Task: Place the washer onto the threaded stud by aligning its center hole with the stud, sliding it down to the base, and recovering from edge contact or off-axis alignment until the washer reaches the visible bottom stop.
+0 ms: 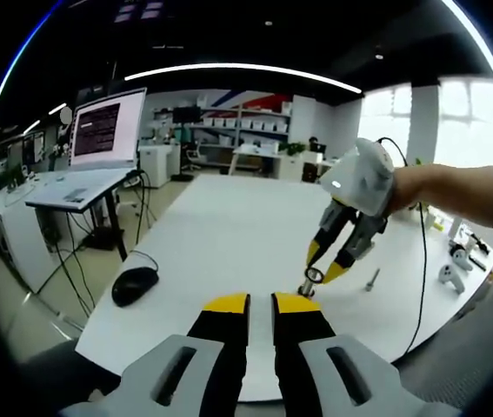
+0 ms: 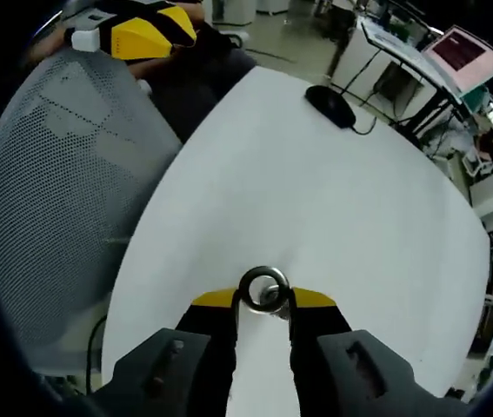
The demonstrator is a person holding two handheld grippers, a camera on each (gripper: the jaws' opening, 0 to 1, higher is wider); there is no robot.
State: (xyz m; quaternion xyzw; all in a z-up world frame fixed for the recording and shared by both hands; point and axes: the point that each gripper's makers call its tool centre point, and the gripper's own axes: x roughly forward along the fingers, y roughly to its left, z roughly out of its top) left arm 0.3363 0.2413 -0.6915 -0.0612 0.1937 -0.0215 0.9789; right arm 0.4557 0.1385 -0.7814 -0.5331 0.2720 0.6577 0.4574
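My right gripper reaches down to the white table from the right and is shut on a small metal washer. The washer hangs just above a short upright threaded stud, close to its top; I cannot tell whether they touch. In the right gripper view the washer is a steel ring pinched flat between the yellow tips of the right gripper, and the stud is hidden under it. My left gripper hovers at the near table edge, its jaws almost together with nothing between them, and shows again as the left gripper.
A second small bolt stands right of the stud. A black mouse with its cable lies at the left edge, mouse. A grey mesh chair stands by the table. A laptop sits on a side stand.
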